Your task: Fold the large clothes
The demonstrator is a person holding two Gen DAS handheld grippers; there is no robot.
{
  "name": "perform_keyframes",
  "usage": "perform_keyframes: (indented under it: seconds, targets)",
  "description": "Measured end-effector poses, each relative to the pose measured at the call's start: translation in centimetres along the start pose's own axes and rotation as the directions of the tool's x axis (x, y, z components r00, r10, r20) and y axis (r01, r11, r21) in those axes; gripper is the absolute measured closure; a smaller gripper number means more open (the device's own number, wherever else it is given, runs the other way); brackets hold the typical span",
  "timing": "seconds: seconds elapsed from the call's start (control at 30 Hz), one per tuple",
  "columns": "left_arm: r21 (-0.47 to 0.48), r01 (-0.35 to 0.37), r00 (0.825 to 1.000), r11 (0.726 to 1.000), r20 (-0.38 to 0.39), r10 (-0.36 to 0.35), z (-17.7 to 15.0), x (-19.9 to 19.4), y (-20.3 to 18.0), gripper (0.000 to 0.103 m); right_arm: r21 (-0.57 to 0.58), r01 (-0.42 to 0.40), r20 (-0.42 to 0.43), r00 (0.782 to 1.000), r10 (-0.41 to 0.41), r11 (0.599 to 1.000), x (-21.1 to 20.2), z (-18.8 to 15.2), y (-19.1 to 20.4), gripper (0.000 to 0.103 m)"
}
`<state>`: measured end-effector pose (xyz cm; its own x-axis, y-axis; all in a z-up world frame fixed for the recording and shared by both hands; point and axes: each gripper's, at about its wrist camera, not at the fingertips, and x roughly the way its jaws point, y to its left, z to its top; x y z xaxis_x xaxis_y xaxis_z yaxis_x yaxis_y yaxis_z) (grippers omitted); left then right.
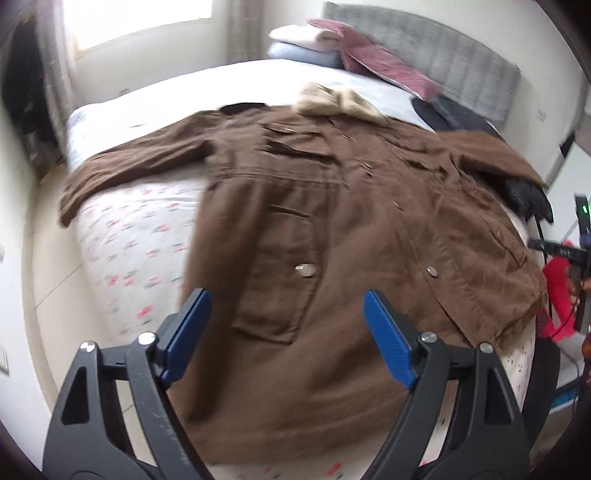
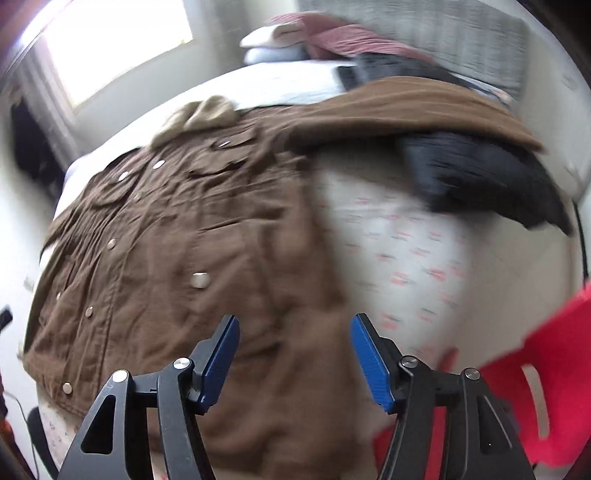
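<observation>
A large brown coat [image 1: 332, 206] with a beige furry collar [image 1: 336, 99] lies spread front-up on the bed, both sleeves out to the sides. It also shows in the right wrist view [image 2: 192, 236], where its right sleeve [image 2: 406, 107] drapes over a dark garment [image 2: 480, 177]. My left gripper [image 1: 288, 299] is open and empty above the coat's lower hem. My right gripper [image 2: 295, 325] is open and empty above the coat's lower right side edge. Both views are blurred by motion.
The bed [image 1: 136, 236] has a white sheet with small red and green prints. Pillows and a pink blanket [image 1: 369, 55] lie by the grey headboard [image 1: 461, 55]. A red plastic chair [image 2: 535, 380] stands at the bed's right. A window [image 1: 136, 18] is at the far left.
</observation>
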<state>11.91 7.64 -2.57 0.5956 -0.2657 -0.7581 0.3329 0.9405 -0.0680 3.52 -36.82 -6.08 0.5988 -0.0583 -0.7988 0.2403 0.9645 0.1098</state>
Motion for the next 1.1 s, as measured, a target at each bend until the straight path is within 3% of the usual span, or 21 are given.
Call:
perform_keyframes:
  seconds: [0.17,0.27,0.33,0.47,0.53,0.63,0.77,0.97,1.1]
  targets:
    - [0.088,-0.021,0.976,0.996,-0.213,0.039,-2.5,6.5,-1.8,0.015,0.007,-0.021,-0.074,0.997,0.022,1.000,4.2,-1.1,0.9,0.036]
    - [0.105,-0.010,0.989,0.994,-0.146,0.025,-4.4,5.9,-1.3,0.007,0.028,-0.079,-0.047,0.996,0.080,0.996,3.8,-2.9,-0.8,0.031]
    - [0.066,0.037,0.987,0.997,-0.161,-0.026,-4.7,5.0,-0.4,0.007,-0.007,-0.083,-0.055,0.995,0.082,0.997,3.1,-3.7,-1.3,0.031]
    - [0.019,0.037,0.979,0.999,-0.203,-0.032,-4.0,3.5,0.0,0.007,-0.021,-0.084,-0.089,0.993,0.081,0.996,1.0,-3.3,-1.6,0.031]
    - [0.004,0.047,0.983,0.999,-0.179,-0.045,-2.9,2.4,-0.2,0.007,0.013,-0.107,-0.060,0.992,0.108,0.994,-0.3,-2.0,-2.0,0.031]
    - [0.009,0.044,0.996,0.999,-0.079,-0.043,0.0,0.6,-1.1,0.007,0.087,-0.141,0.025,0.990,0.140,0.986,-2.7,0.2,-3.7,0.027]
    - [-0.017,0.039,0.999,0.999,-0.001,-0.039,3.8,0.7,-1.8,0.003,0.208,-0.143,0.104,0.987,0.123,0.968,-4.9,2.7,-6.4,0.020]
    - [-0.116,0.071,0.997,0.991,-0.008,-0.073,7.7,2.9,-2.3,0.003,0.246,-0.120,0.115,0.989,0.094,0.962,-5.2,5.8,-7.8,0.019]
    - [-0.124,0.047,0.999,0.991,0.028,-0.044,9.5,4.8,-3.2,0.003,0.265,-0.075,0.149,0.988,0.036,0.961,-4.7,8.0,-9.0,0.019]
